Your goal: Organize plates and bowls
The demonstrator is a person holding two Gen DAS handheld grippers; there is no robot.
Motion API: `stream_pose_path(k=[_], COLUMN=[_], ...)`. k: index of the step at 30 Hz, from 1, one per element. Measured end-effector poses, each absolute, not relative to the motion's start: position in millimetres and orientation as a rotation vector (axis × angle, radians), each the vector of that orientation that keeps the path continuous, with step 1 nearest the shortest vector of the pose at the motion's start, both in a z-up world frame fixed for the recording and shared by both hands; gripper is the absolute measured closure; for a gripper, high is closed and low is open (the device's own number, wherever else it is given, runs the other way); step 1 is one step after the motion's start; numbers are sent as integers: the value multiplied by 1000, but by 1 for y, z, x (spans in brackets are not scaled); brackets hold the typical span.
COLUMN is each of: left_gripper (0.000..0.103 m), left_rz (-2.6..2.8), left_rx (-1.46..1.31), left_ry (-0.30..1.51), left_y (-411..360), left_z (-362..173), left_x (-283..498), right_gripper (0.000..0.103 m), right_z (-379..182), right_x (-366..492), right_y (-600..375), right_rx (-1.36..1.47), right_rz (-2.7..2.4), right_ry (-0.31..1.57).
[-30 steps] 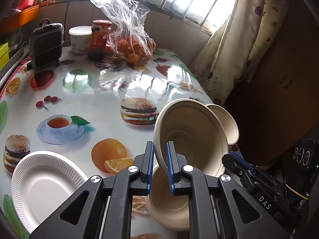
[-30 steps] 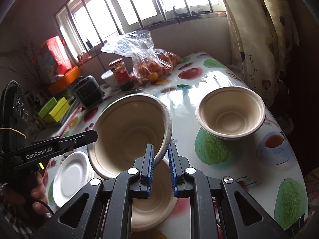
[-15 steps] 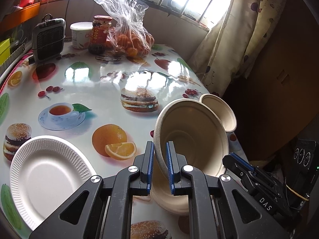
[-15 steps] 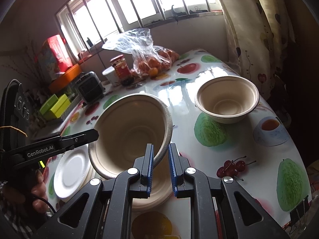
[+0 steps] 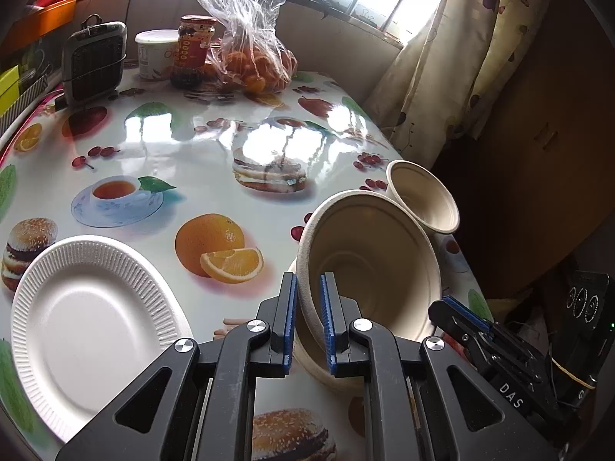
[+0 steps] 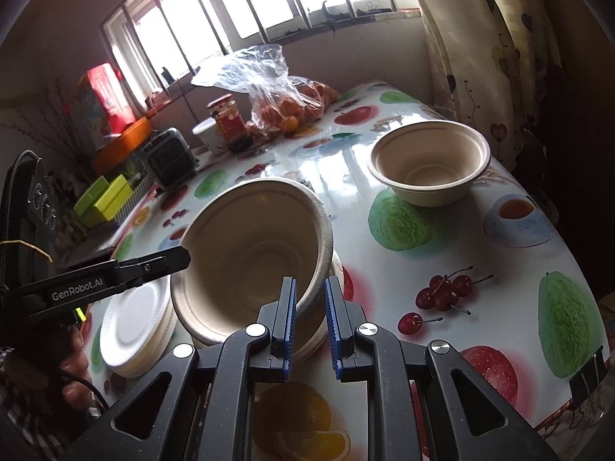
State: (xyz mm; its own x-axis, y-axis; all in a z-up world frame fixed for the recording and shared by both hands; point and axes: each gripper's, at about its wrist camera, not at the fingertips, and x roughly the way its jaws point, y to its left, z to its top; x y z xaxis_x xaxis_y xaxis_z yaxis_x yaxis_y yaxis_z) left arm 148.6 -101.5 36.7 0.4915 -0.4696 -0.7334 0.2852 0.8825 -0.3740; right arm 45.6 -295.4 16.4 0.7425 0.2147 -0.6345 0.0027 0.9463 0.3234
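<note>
A beige paper bowl (image 5: pixel 369 269) hangs tilted, gripped at opposite sides of its rim. My left gripper (image 5: pixel 307 319) is shut on its near rim in the left wrist view. My right gripper (image 6: pixel 310 319) is shut on the other side of the same bowl (image 6: pixel 253 257). Directly beneath sits another beige bowl (image 5: pixel 319 365) on the table, and the held one's base dips into it. A third beige bowl (image 6: pixel 426 165) stands alone toward the table's far right. White ribbed paper plates (image 5: pixel 92 326) lie stacked to the left.
At the far end of the fruit-print table (image 5: pixel 192 146) stand a bag of oranges (image 5: pixel 250 61), a red-labelled jar (image 5: pixel 192 50), a white tub (image 5: pixel 153 53) and a small black heater (image 5: pixel 92 61). The table edge and a curtain (image 5: pixel 442 77) are close on the right.
Both grippers have sunk with the bowl between them, bringing it lower over the bowl on the table. Their grip on the rim is unchanged.
</note>
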Motion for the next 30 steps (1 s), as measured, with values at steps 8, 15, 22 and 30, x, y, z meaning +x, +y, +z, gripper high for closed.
stream_pose_path(k=[8,15,22,30], left_gripper=[90,90,90,90], left_rz=[-467,-462,-459,-458], left_rx=[-207,-204,-206,-205], left_ry=[967,983,984,977], left_y=[-104,-104,-103,-103], left_z=[32,26,25,27], left_x=[147,147,147,144], right_gripper=[88,88,88,88], right_z=[12,9,6,7], right_x=[41,41,40,39], right_y=[-296,-297,-296,-295], right_rx=[315,314,314,315], right_rz=[109,109,112,113], right_ry=[735,744,744,740])
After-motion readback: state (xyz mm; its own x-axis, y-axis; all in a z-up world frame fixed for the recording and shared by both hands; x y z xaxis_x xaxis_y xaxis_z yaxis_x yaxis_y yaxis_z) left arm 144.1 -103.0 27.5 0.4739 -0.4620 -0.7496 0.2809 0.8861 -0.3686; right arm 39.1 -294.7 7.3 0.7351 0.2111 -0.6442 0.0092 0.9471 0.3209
